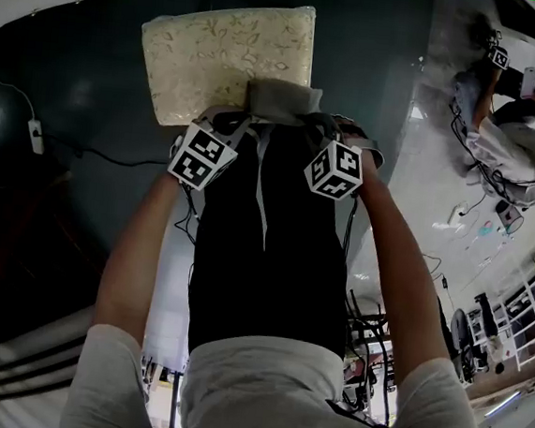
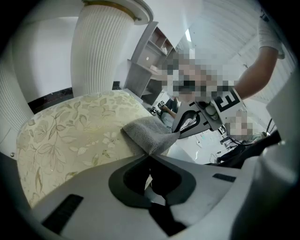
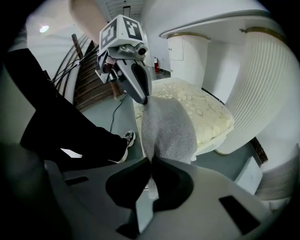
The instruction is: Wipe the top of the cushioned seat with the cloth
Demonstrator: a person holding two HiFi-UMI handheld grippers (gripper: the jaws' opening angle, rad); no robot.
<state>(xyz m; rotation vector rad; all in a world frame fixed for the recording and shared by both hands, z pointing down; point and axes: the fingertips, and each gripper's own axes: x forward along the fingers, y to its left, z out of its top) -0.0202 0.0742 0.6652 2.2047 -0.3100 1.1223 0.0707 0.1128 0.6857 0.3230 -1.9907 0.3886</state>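
Left gripper (image 1: 228, 120) first: its fingers are clamped tight on the left corner of the grey cloth (image 1: 283, 99). The cloth lies at the near edge of the cushioned seat (image 1: 217, 53). The seat is at 12 o'clock from me in the head view, and the cloth is down by its 5 o'clock corner. The right gripper (image 1: 325, 125) pinches the other corner the same way.

My guess is the two-corner hold stretches the cloth flat so it drags over the fabric instead of bunching. Both grippers also tip steeply down to press it on. Going by where the cloth sits, most of the top isn't wiped yet.

On views: the head view gives the whole floral cushion, but the grippers hide the actual pinch. The left gripper view shows the cloth rising off the seat into the fingers, with the other gripper at 3 o'clock. The right gripper view shows the cloth seemingly overhanging the seat edge, a shoe (image 3: 127, 138) at 9 o'clock and a fluted white column (image 3: 265, 89) at 3 o'clock.
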